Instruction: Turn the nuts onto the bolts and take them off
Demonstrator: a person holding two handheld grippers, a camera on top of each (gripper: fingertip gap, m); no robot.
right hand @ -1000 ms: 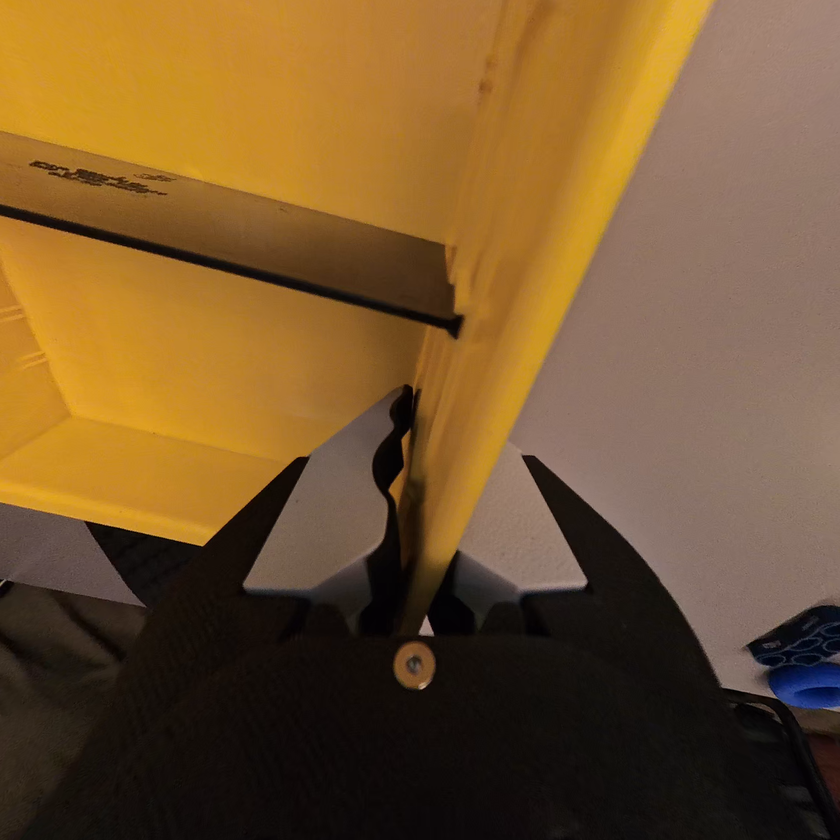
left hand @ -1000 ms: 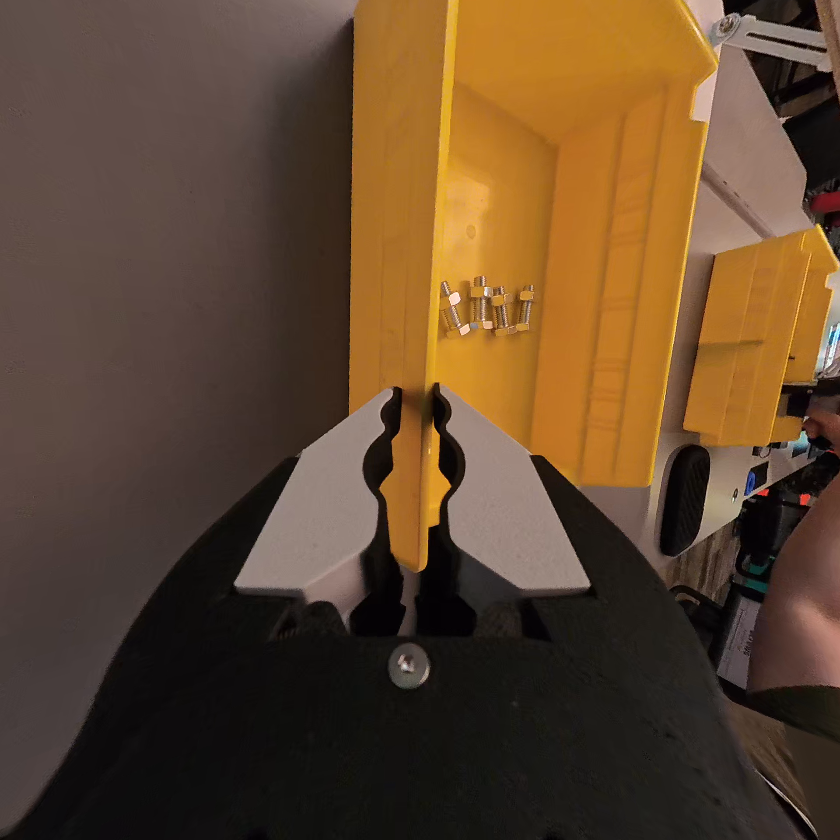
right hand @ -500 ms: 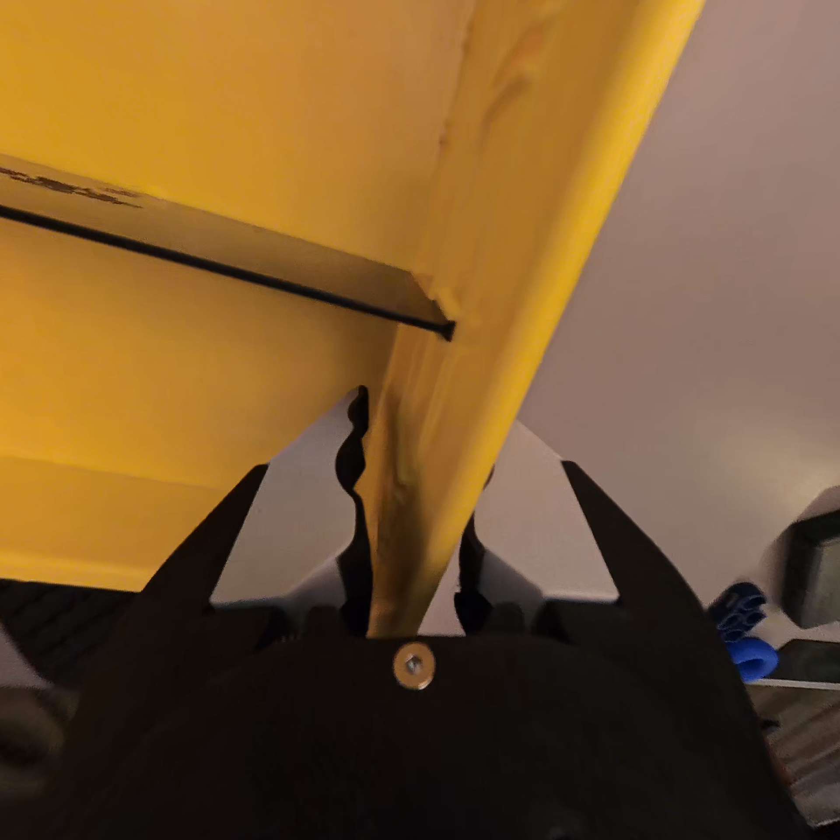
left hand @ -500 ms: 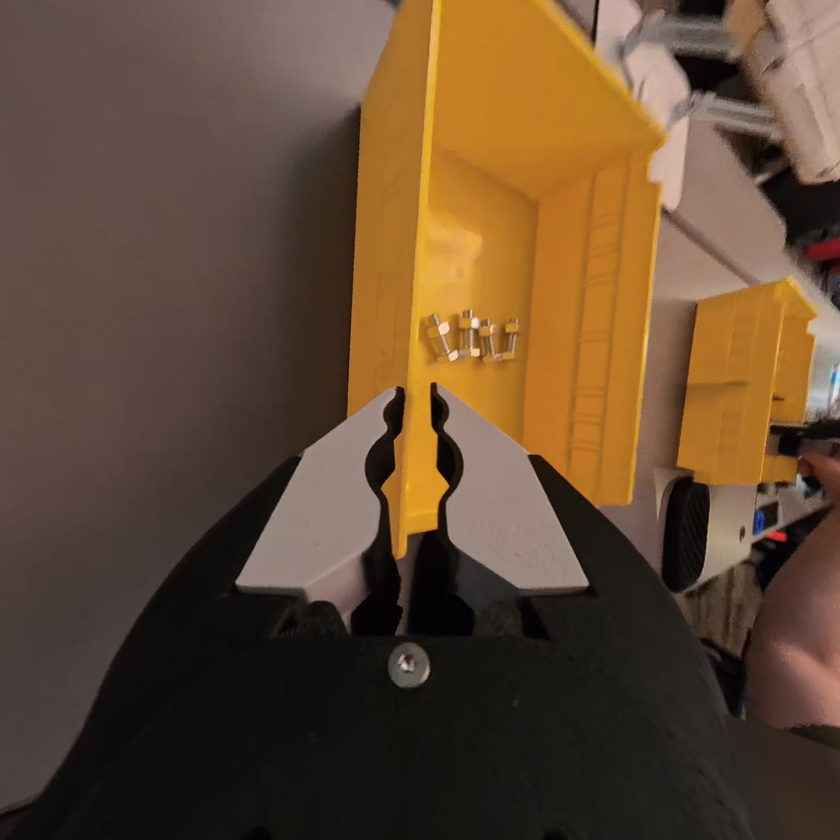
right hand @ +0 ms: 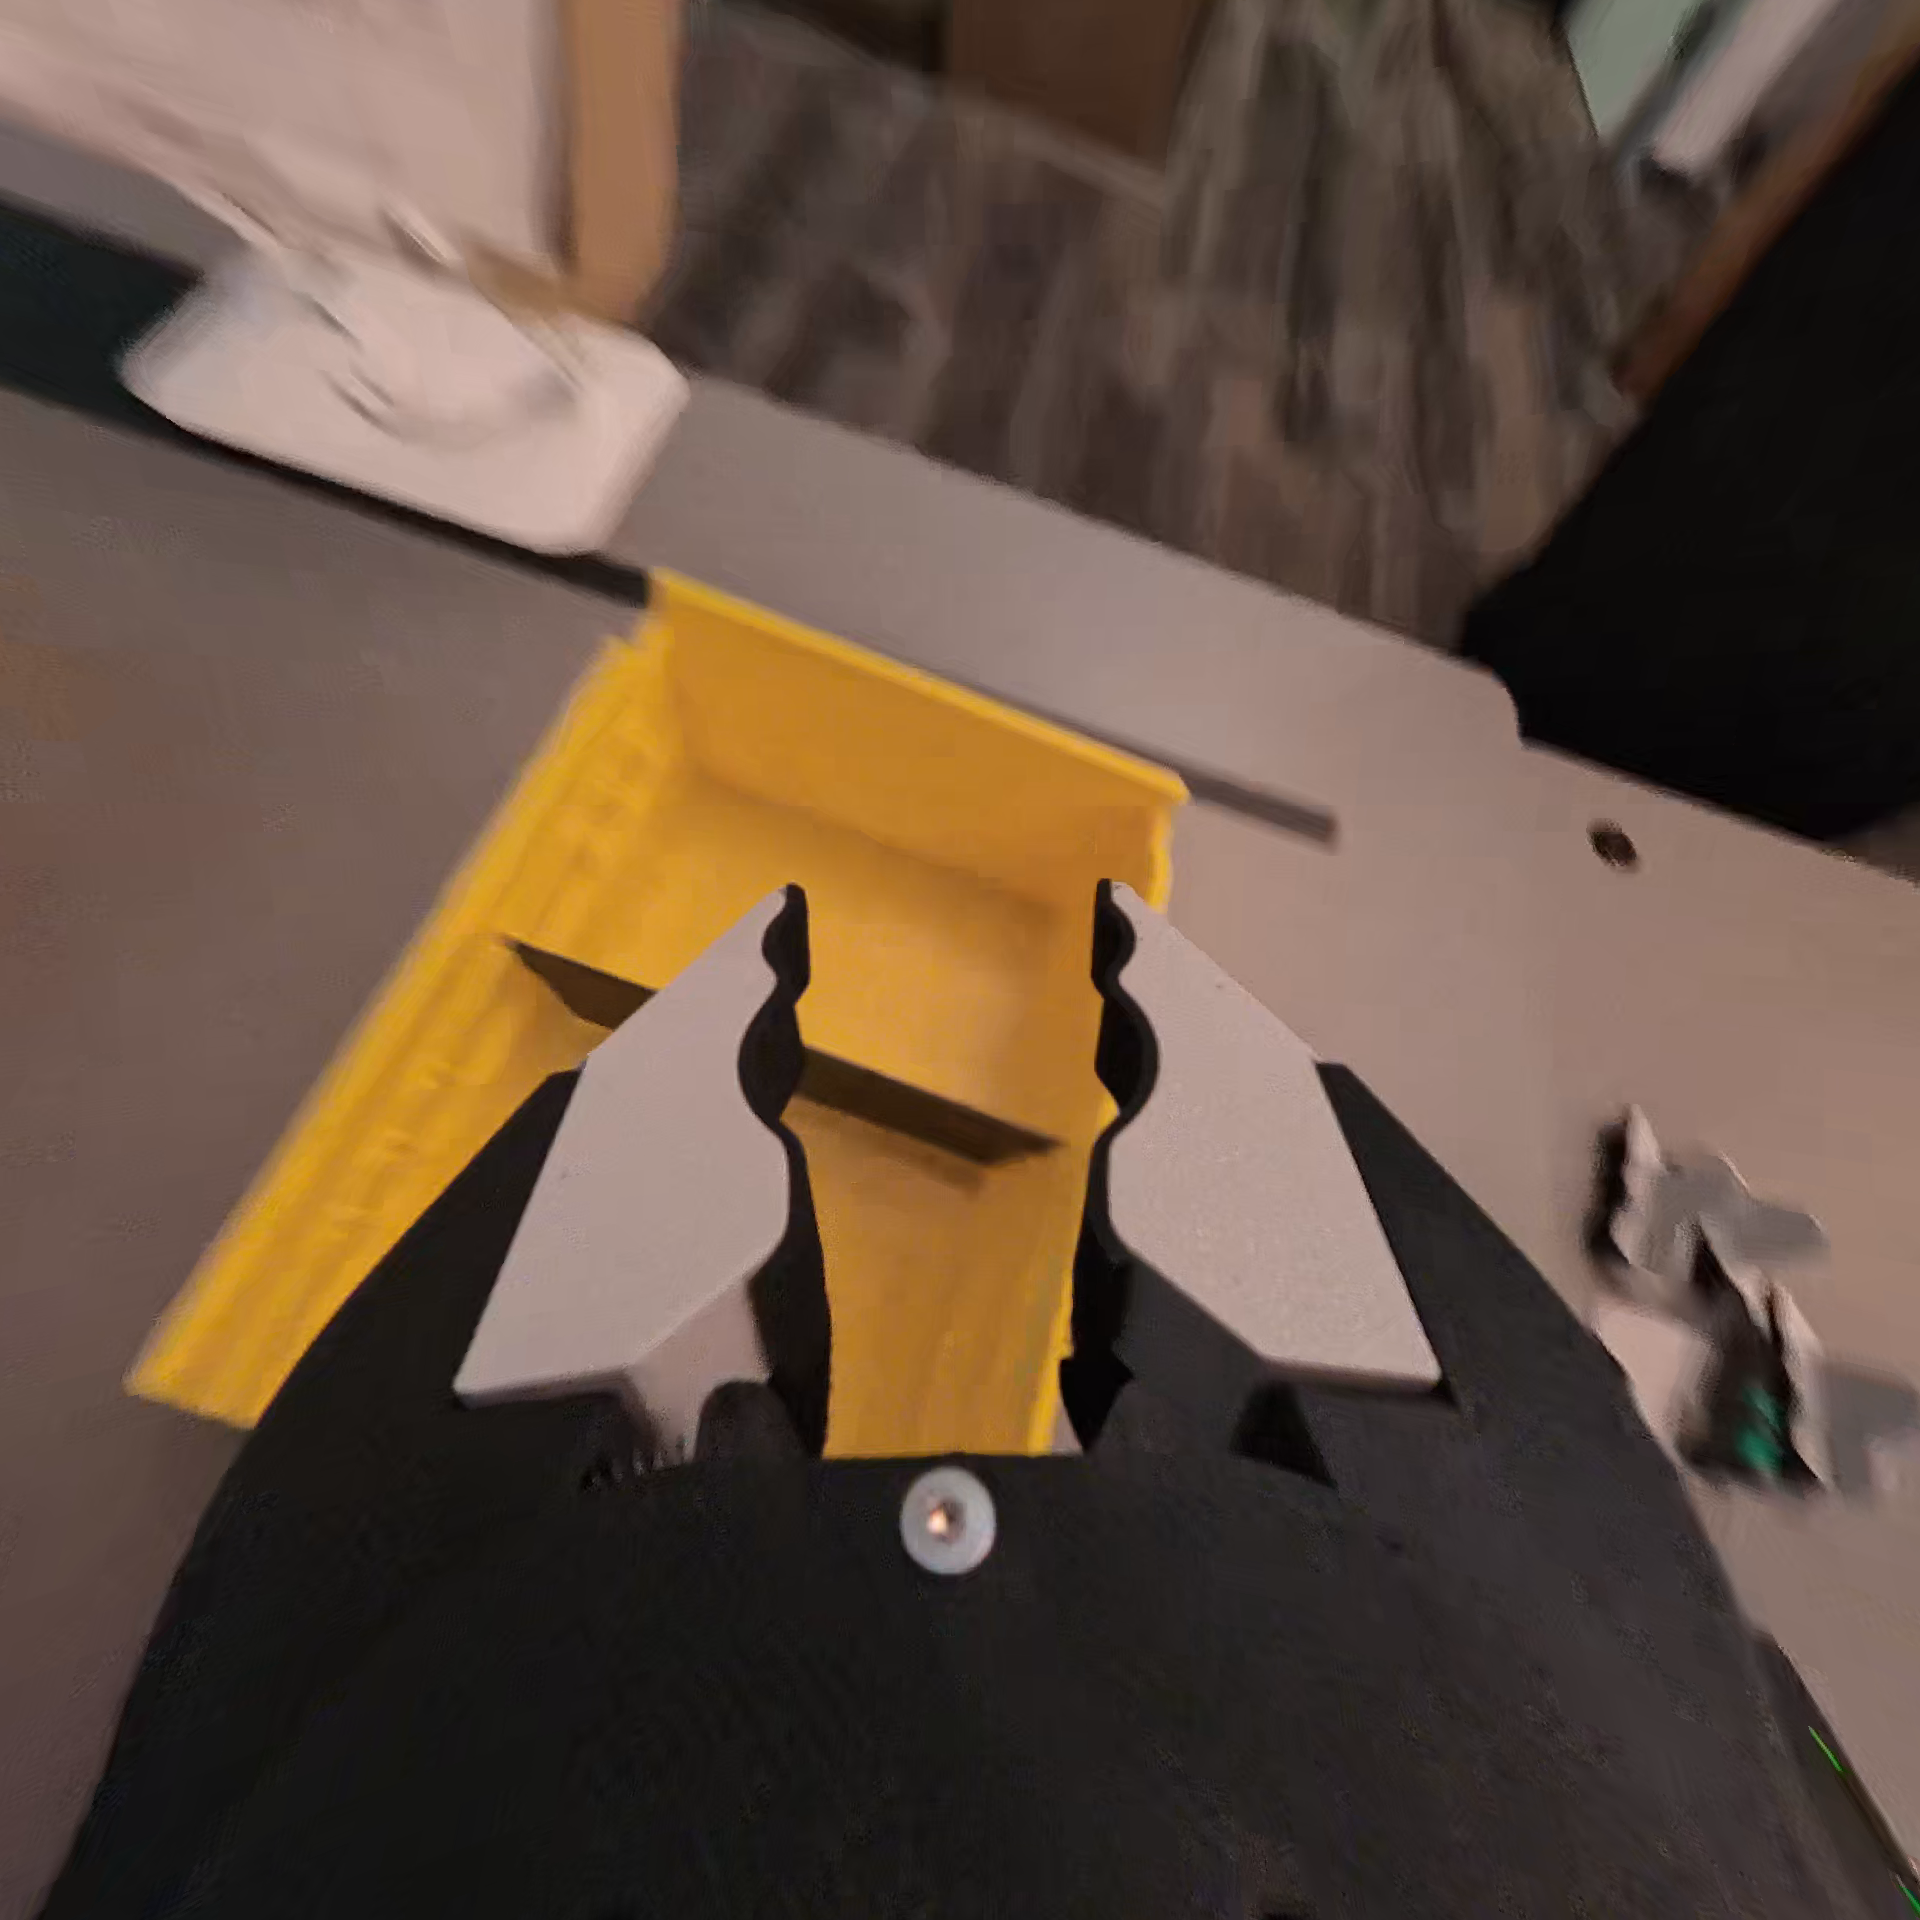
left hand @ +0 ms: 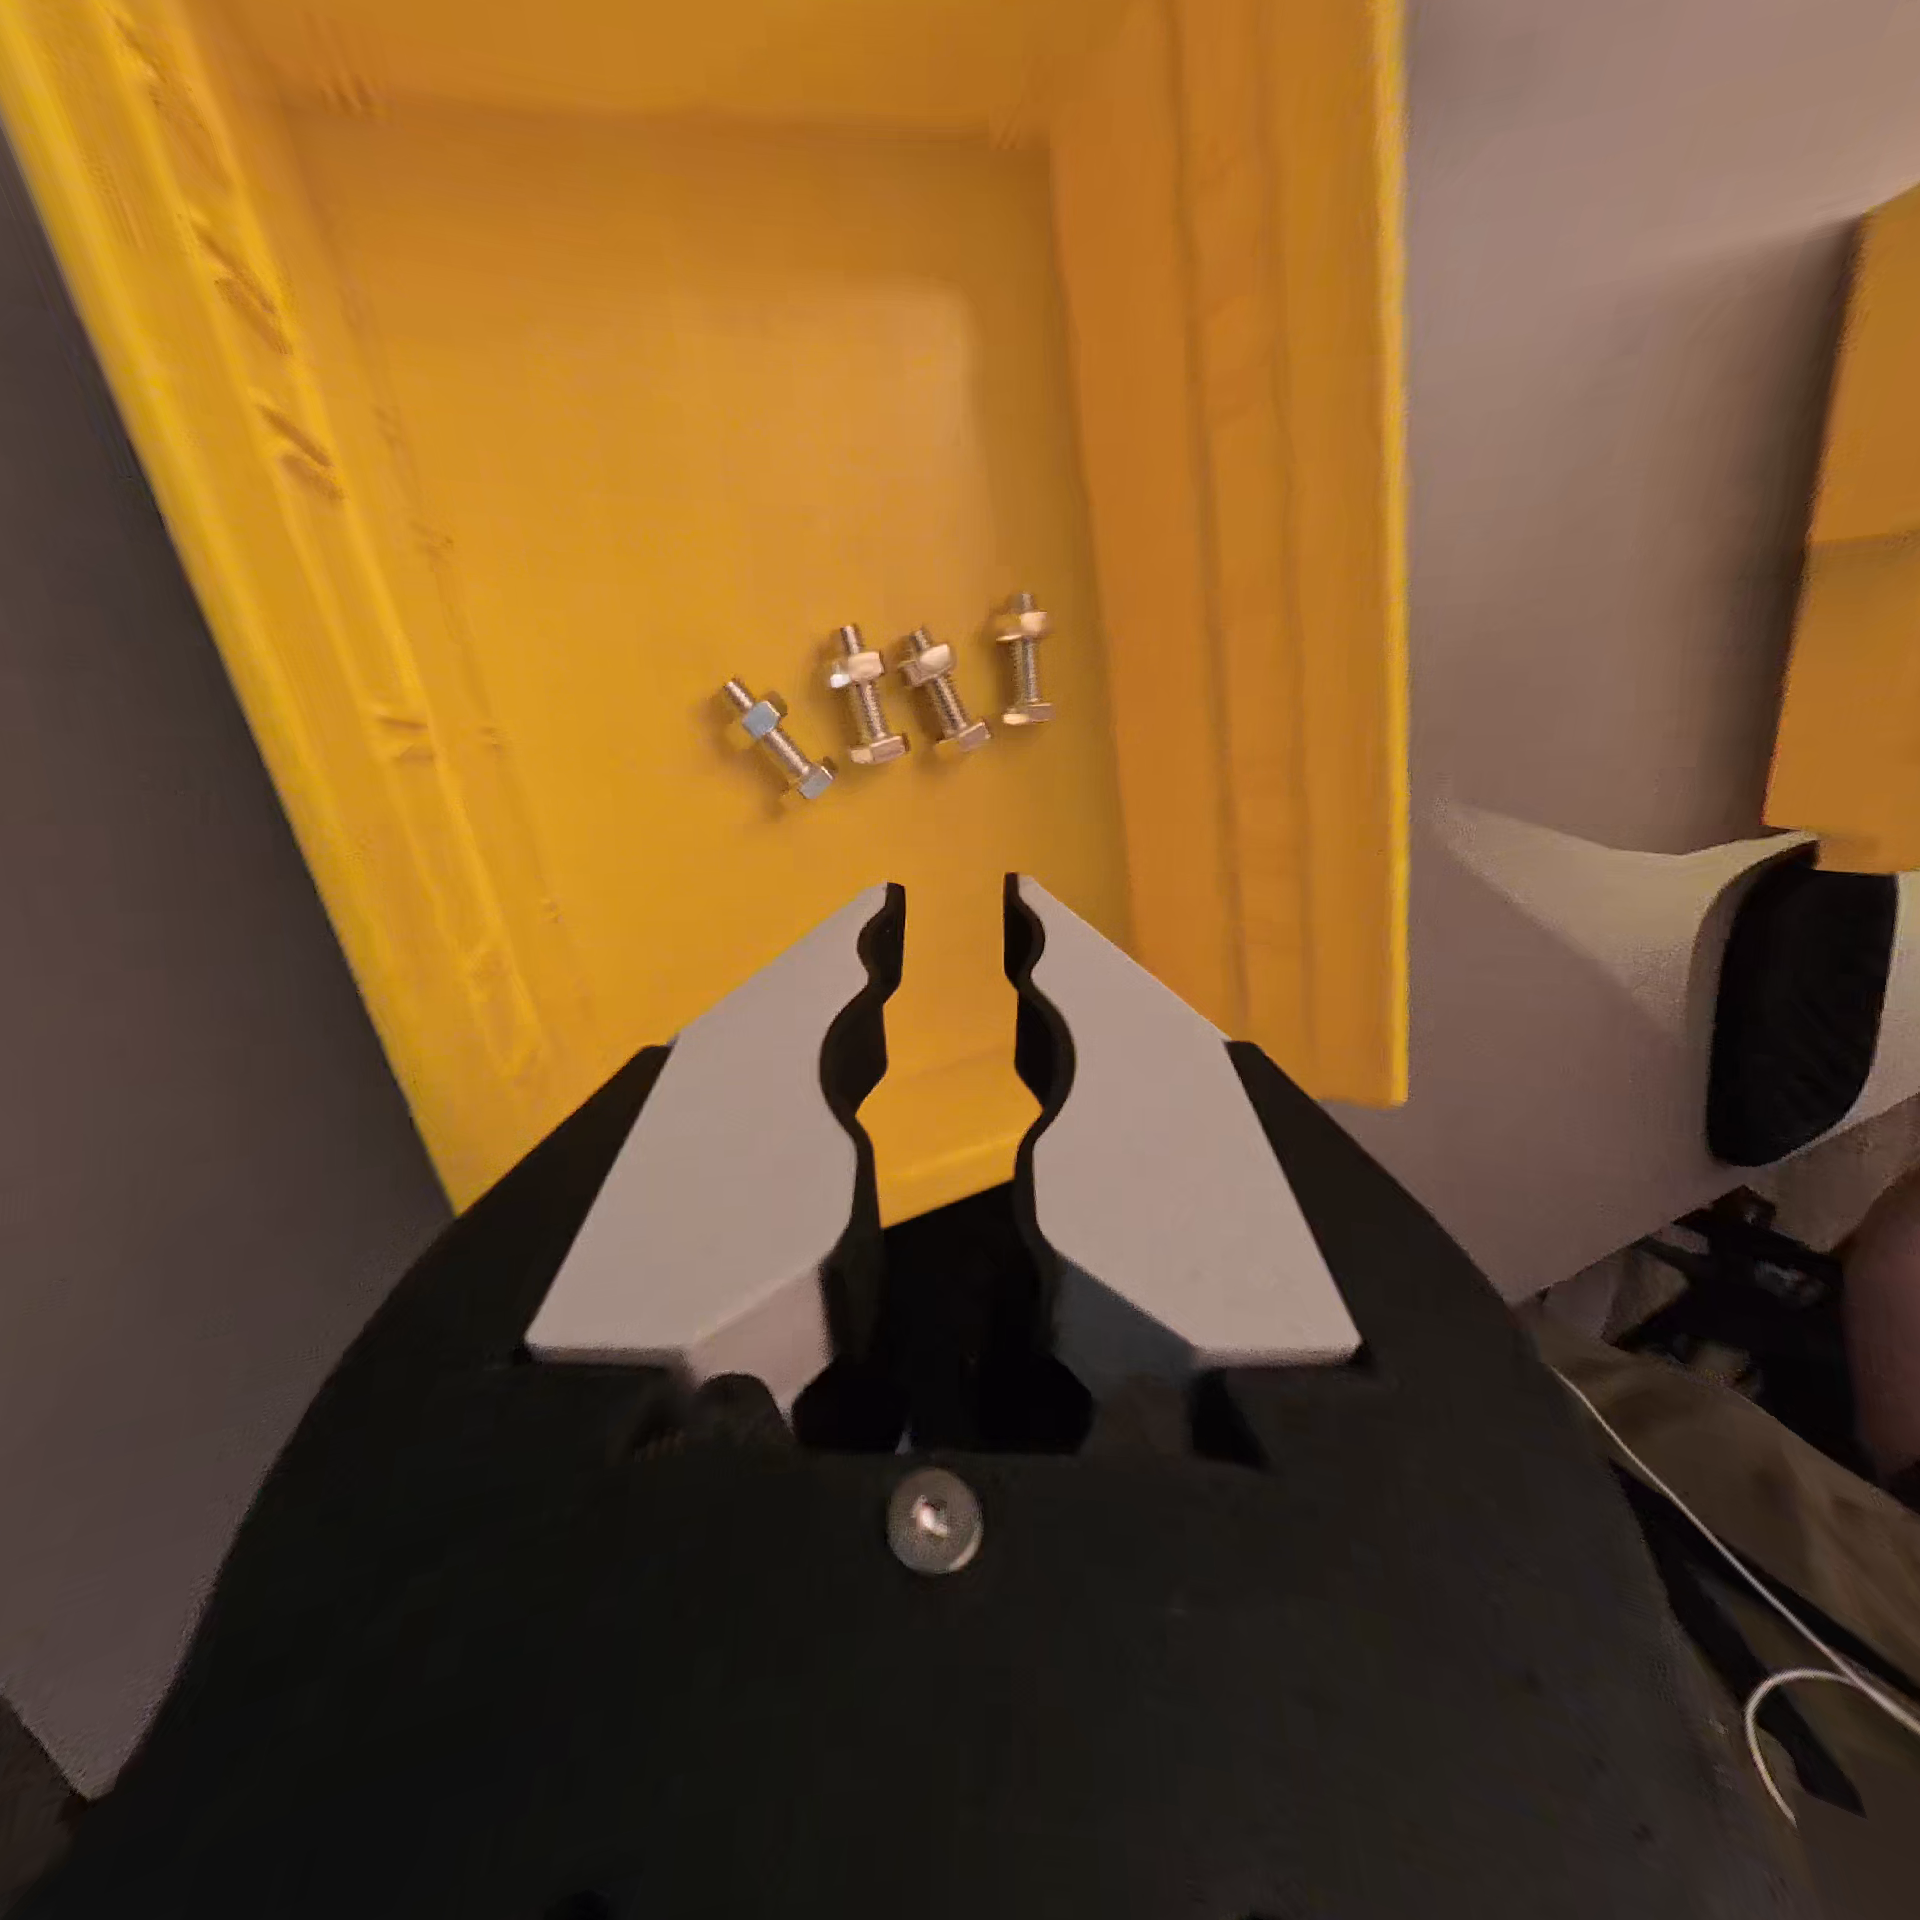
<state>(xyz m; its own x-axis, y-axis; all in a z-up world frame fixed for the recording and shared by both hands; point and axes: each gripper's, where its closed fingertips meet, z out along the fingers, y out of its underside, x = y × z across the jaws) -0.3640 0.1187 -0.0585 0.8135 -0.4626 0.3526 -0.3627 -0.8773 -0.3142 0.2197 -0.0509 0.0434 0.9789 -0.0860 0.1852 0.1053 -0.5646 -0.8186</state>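
Several silver bolts with nuts threaded on them lie side by side on the floor of a yellow bin (left hand: 260, 520) in the left wrist view; the leftmost bolt (left hand: 777, 750) is tilted and the rightmost bolt (left hand: 1023, 660) lies near the right wall. My left gripper (left hand: 951, 883) is open and empty, with its tips just short of the bolts. In the blurred right wrist view, my right gripper (right hand: 945, 894) is open and empty above another yellow bin (right hand: 436, 1060) with a dark divider (right hand: 914, 1117). No bolts show in that bin.
The bins sit on a grey table (right hand: 260, 675). A second yellow bin (left hand: 1860, 520) and a black oval part (left hand: 1797, 1018) lie to the right in the left wrist view. A blurred white object (right hand: 416, 405) sits at the back left, and a blurred grey and black object (right hand: 1714, 1278) to the right. About 60 centimetres separates my left fingertips from my right. My left gripper's tips are some 9 centimetres from the leftmost bolt (left hand: 777, 750).
Both grippers let go of the bin walls they gripped and opened. The left now faces into the bin with the bolts. The right pulled back above the divided bin.
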